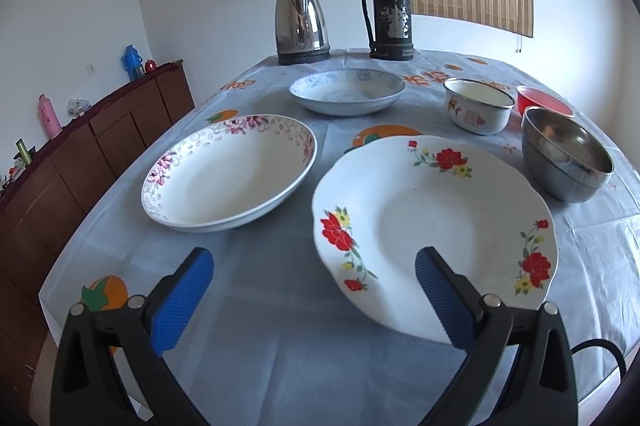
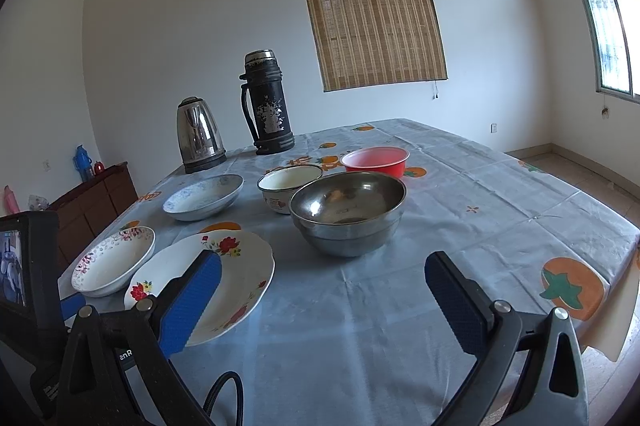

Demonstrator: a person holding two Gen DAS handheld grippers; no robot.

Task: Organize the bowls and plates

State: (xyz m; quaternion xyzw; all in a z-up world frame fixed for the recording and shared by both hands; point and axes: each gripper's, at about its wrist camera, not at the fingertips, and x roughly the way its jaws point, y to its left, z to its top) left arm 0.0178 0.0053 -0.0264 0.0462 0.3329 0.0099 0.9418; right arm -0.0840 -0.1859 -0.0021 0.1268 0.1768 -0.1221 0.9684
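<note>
Both left gripper (image 1: pixel 314 266) and right gripper (image 2: pixel 322 270) wide open, holding nothing; white scalloped red-flower plate (image 1: pixel 434 222) lower right of left view, so pinch its near rim squarely and lift level.

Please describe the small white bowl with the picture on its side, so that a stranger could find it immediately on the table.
On the table, look to the right of the tall black flask, where three bowls stand close together. The small white bowl is the left one, beside the steel bowl and the red bowl. Only it has a dark rim and a red printed picture on its side.
</note>
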